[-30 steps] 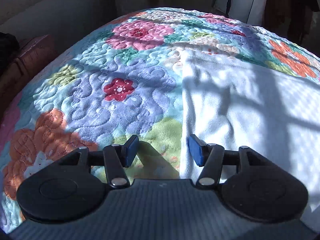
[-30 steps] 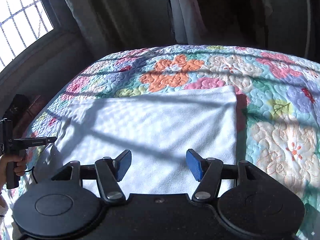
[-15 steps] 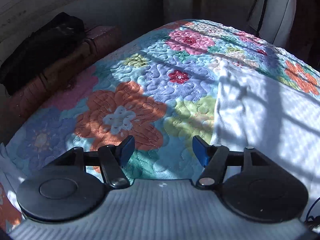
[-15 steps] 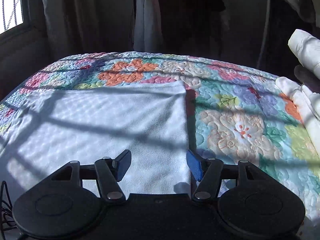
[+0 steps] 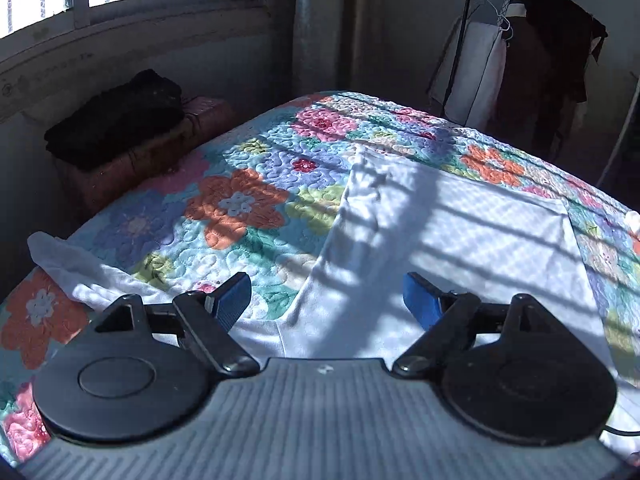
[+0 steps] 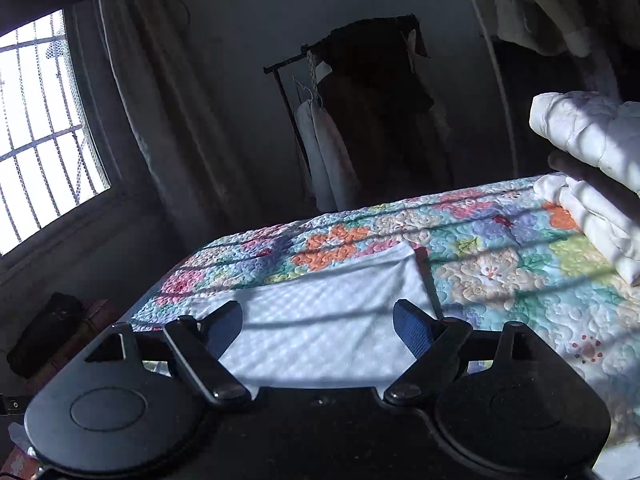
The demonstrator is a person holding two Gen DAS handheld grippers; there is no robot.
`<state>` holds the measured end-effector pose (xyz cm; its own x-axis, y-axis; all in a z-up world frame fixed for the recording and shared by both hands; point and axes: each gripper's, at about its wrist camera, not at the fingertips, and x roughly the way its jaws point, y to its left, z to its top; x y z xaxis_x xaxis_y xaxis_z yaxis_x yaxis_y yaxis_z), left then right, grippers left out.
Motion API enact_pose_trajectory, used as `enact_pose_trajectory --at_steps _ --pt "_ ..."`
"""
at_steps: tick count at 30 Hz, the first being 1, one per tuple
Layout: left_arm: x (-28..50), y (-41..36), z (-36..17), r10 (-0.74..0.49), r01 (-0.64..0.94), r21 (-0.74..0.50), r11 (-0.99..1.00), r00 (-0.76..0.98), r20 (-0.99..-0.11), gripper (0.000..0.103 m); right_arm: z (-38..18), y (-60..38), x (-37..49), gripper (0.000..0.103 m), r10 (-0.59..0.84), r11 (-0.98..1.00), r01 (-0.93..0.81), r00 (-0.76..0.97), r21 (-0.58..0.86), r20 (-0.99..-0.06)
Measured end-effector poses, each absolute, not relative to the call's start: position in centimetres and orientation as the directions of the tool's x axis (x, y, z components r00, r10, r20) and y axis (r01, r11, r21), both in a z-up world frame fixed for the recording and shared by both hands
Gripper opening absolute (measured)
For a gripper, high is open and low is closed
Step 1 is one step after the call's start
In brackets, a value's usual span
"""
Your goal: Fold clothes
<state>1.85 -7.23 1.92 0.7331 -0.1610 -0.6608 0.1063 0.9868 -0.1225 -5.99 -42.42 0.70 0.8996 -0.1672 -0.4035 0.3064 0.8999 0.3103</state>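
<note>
A white garment (image 5: 460,240) lies spread flat on the floral quilt (image 5: 240,208) of the bed, one sleeve (image 5: 72,268) trailing out toward nine o'clock in the left wrist view. The left gripper (image 5: 326,300) and right gripper (image 6: 318,328) both hover above it, jaws wide apart and holding nothing. Folded white laundry (image 6: 592,184) is stacked at two o'clock in the right wrist view.

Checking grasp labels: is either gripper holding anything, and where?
Nothing is held: left gripper and right gripper are both open above the white garment.
</note>
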Motion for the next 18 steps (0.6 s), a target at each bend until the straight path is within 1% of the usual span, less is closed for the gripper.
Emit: enact_pose_trajectory --at_steps 2,4,6,8,9,10,11,13,14,16,18 --pt "-0.8 -7.2 2.1 -0.132 0.082 -0.105 0.991 0.721 -0.68 0.083 1.4 -40.9 -6.9 0.086 -0.163 0.9 0.313 0.888 0.304 -0.431" --pt "-3.5 -7.2 2.6 -0.097 0.053 -0.085 0.995 0.712 -0.695 0.083 2.1 -39.5 -8.4 0.086 -0.134 0.878 0.308 0.893 0.366 -0.429" --pt "-6.1 -7.0 3.3 -0.076 0.022 -0.085 0.996 0.702 -0.708 0.085 2.7 -37.9 -10.0 0.086 -0.103 0.871 0.293 0.893 0.395 -0.437" --pt "-8.6 -6.5 4.2 -0.117 0.034 -0.131 0.991 0.7 -0.704 0.086 4.0 -35.5 -11.1 0.087 -0.097 0.907 0.279 0.867 0.315 -0.489" --pt "-9.9 -6.1 4.6 -0.13 0.036 -0.147 0.988 0.702 -0.7 0.087 4.6 -34.4 -12.3 0.088 -0.096 0.923 0.262 0.864 0.28 -0.495" --pt "-11.1 -5.6 5.0 -0.136 0.034 -0.158 0.987 0.702 -0.699 0.088 5.2 -33.3 -13.5 0.091 -0.097 0.936 0.247 0.866 0.25 -0.491" --pt "-12.3 -5.2 5.3 -0.142 0.032 -0.169 0.985 0.702 -0.698 0.089 5.8 -32.2 -14.7 0.092 -0.099 0.948 0.231 0.868 0.219 -0.487" --pt "-14.8 -4.4 6.0 -0.155 0.027 -0.191 0.981 0.702 -0.695 0.091 6.3 -31.3 -16.6 0.094 -0.096 0.956 0.207 0.889 0.207 -0.447" --pt "-15.9 -4.0 5.9 -0.162 0.023 -0.206 0.978 0.703 -0.693 0.092 6.5 -30.7 -17.6 0.096 -0.094 0.96 0.195 0.902 0.202 -0.422" --pt "-18.1 -3.3 5.3 -0.17 0.011 -0.23 0.973 0.706 -0.688 0.093 6.1 -29.9 -19.5 0.1 -0.118 0.952 0.22 0.906 0.214 -0.406" --pt "-19.5 -3.4 5.0 -0.161 0.021 -0.207 0.978 0.707 -0.689 0.093 6.1 -29.2 -20.2 0.1 -0.062 0.97 0.164 0.882 0.181 -0.467"
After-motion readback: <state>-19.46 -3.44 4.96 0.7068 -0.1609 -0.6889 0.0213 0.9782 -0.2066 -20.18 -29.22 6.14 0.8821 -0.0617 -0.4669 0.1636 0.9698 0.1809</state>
